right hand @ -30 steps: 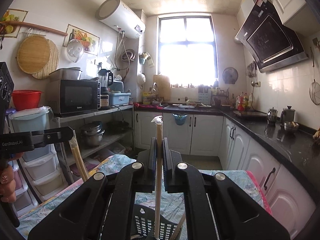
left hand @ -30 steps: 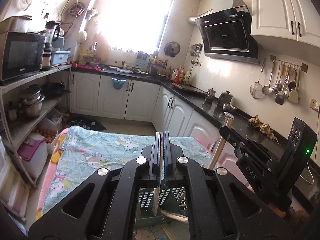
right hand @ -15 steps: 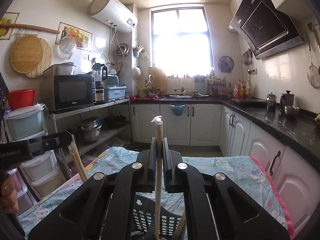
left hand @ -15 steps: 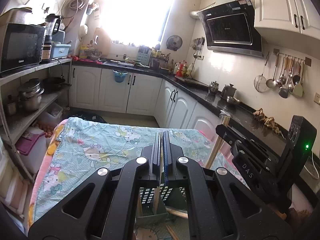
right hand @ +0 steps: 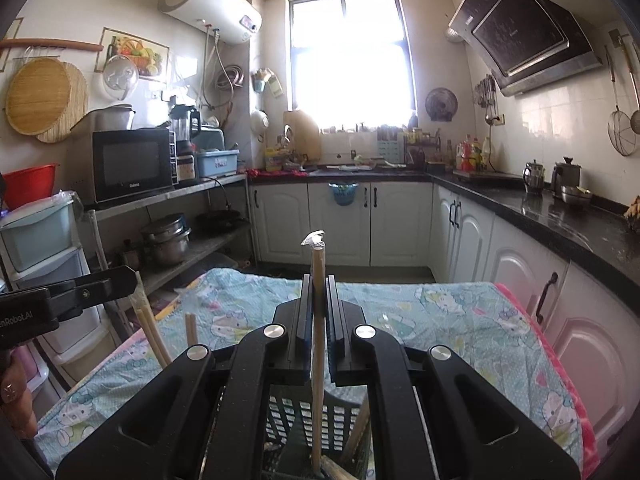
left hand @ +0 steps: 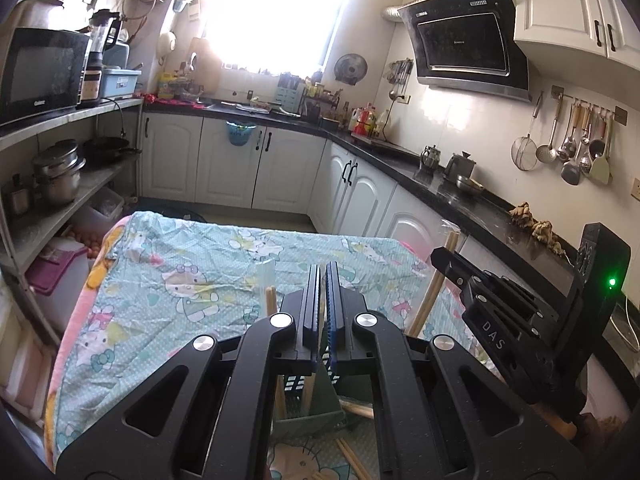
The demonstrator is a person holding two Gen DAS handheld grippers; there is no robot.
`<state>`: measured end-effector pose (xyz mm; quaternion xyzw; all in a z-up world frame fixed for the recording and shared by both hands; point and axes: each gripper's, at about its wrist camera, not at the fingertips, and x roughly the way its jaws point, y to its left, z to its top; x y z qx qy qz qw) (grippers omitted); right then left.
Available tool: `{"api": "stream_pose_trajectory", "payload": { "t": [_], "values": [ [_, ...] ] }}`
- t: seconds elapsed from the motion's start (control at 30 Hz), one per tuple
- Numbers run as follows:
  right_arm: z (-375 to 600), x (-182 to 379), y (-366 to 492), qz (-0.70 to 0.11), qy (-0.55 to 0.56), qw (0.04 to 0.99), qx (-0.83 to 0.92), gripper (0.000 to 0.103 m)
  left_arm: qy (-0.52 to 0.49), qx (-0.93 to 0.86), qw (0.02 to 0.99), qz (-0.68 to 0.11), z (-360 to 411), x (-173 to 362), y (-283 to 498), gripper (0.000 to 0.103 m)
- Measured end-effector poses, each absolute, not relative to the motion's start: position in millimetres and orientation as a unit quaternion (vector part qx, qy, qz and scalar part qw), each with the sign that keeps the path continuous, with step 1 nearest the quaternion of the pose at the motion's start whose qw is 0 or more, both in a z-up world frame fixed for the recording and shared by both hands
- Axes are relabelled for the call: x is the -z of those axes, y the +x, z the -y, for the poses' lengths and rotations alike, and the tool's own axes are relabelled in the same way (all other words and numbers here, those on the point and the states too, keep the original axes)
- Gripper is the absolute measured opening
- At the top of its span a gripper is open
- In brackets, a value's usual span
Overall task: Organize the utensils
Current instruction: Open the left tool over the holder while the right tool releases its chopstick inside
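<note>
Wrapped chopsticks [right hand: 318, 320] stand upright, clamped between the closed jaws of the right gripper [right hand: 319, 296], lower ends inside the dark slotted basket [right hand: 298, 416] directly beneath. The left gripper [left hand: 323, 292] holds a second wrapped pair [right hand: 146, 320] with its jaws shut. One loose stick [right hand: 191, 328] rises between them. Beyond the jaws lies a patterned tablecloth [right hand: 440, 312], then kitchen cabinets [right hand: 340, 220]. Both grippers point level, forward.

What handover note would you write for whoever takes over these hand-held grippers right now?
Left hand-held gripper: shut on tilted chopsticks slanting down toward the basket.
Right hand-held gripper: shut on upright chopsticks, lower end down in the basket.
Done: leaning sticks already in the basket.
Left: drop both held pairs in, then gather the loose chopsticks off the cloth.
</note>
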<state>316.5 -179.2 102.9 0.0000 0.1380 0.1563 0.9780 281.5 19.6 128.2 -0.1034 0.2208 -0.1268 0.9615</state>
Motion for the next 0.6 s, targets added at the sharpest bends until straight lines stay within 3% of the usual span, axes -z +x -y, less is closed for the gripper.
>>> {"api": "stream_pose_trajectory", "payload": {
  "t": [0.07, 0.27, 0.37, 0.43, 0.5, 0.6],
  "values": [
    [181, -101, 316, -0.142, -0.001, 0.978, -0.153, 0.015, -0.105, 0.127, 0.96, -0.227, -20, -125, 282, 0.001],
    [187, -102, 311, -0.152, 0.0, 0.977, -0.152, 0.02, -0.114, 0.121, 0.956, -0.243, -26, -120, 281, 0.001],
    [190, -102, 308, -0.159, -0.003, 0.976, -0.149, 0.024, -0.12, 0.116, 0.956, -0.243, -30, -121, 277, 0.016],
    [191, -103, 305, -0.161, -0.006, 0.976, -0.149, 0.026, -0.125, 0.113, 0.956, -0.242, -34, -123, 274, 0.031],
    [192, -104, 303, -0.163, -0.008, 0.976, -0.147, 0.029, -0.127, 0.111, 0.956, -0.24, -37, -126, 271, 0.035],
    [195, -106, 297, -0.16, -0.012, 0.976, -0.147, 0.033, -0.132, 0.106, 0.958, -0.232, -42, -131, 264, 0.051]
  ]
}}
